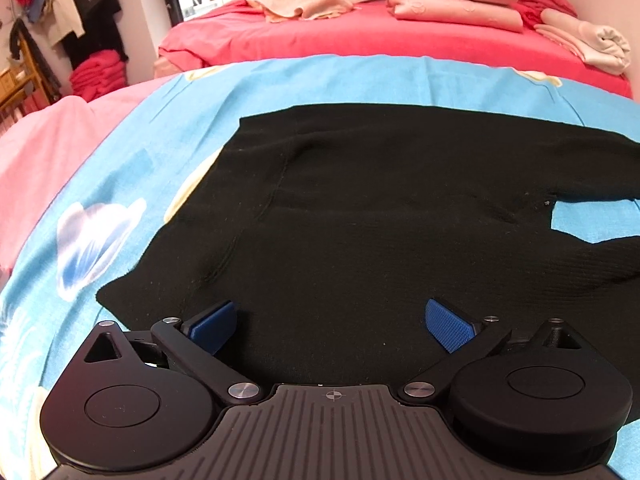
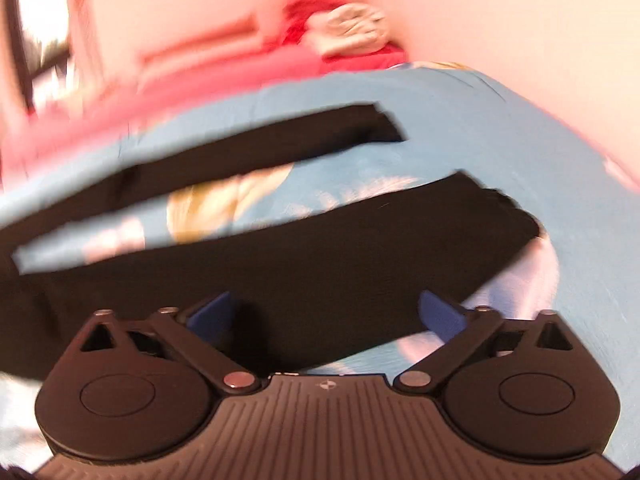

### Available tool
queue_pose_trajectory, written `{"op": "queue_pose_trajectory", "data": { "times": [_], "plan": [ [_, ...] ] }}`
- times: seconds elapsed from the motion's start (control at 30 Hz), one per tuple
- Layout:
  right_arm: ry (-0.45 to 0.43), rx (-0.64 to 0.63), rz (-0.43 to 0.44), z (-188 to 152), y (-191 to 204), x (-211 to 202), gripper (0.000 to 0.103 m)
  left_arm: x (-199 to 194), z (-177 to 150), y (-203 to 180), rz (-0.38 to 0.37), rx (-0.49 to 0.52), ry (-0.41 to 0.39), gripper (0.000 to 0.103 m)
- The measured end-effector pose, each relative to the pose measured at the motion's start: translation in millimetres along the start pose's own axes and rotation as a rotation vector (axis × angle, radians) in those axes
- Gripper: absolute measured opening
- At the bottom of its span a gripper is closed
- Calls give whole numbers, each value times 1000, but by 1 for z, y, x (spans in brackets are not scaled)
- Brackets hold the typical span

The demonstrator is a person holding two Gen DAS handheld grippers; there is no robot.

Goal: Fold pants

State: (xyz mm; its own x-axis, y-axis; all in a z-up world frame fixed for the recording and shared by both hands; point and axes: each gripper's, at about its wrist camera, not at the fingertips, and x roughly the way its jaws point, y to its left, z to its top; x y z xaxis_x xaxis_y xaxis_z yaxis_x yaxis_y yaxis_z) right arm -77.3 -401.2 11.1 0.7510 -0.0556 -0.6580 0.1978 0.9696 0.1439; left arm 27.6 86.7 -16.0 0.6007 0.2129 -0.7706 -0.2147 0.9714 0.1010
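The pants (image 1: 360, 208) are lying spread out flat on a light blue bedsheet (image 1: 168, 128) printed with pale flower shapes, the black fabric taking up most of the left wrist view. Their wide upper part is sitting nearest the left gripper (image 1: 332, 326), and the two legs are running off toward the right edge of that view with a wedge of blue sheet showing between them.

The left gripper is hanging just over the near edge of the black cloth with its jaws standing wide apart, the blue pads (image 1: 450, 324) holding nothing between them.

In the right wrist view, which is blurring heavily, the pants (image 2: 304, 256) are showing as two separate black legs lying side by side with a strip of the printed bedsheet (image 2: 500, 132) between them. The right gripper (image 2: 326, 316) is hovering over the nearer leg, close to its cuff end, and its jaws are also spread wide with nothing gripped; whether the pads are touching the fabric I cannot tell.

Beyond the blue sheet, a red bedcover (image 1: 320, 40) is stretching across the background, and folded pink blankets (image 1: 452, 0) are stacked on it near the wall. Clothes (image 1: 72, 12) are hanging at the far left
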Motion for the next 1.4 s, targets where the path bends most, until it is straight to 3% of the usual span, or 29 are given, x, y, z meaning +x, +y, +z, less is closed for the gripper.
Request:
{"op": "queue_pose_trajectory", "data": {
  "times": [0.1, 0.13, 0.33, 0.47, 0.57, 0.8, 1.13, 1.4],
  "plan": [
    [-22, 28, -220, 5, -9, -9, 99, 1, 2, 1, 8, 1, 9, 103],
    [-32, 28, -230, 6, -10, -12, 99, 0, 3, -2, 14, 5, 11, 103],
    [-81, 17, -121, 11, 9, -19, 100, -1, 2, -2, 17, 2, 13, 103],
    [-20, -29, -56, 19, 22, 1, 100, -1, 3, -3, 16, 3, 12, 103],
    [51, -9, -103, 15, 19, 17, 100, -1, 3, -2, 12, 0, 15, 103],
    [27, -10, -225, 16, 10, 10, 101, 0, 4, -1, 9, -1, 17, 103],
    [40, -44, -134, 18, 25, 19, 101, 1, 5, 0, 9, -1, 22, 103],
    [51, -9, -186, 17, 9, 24, 102, 2, 5, -1, 10, 1, 23, 103]
  ]
}}
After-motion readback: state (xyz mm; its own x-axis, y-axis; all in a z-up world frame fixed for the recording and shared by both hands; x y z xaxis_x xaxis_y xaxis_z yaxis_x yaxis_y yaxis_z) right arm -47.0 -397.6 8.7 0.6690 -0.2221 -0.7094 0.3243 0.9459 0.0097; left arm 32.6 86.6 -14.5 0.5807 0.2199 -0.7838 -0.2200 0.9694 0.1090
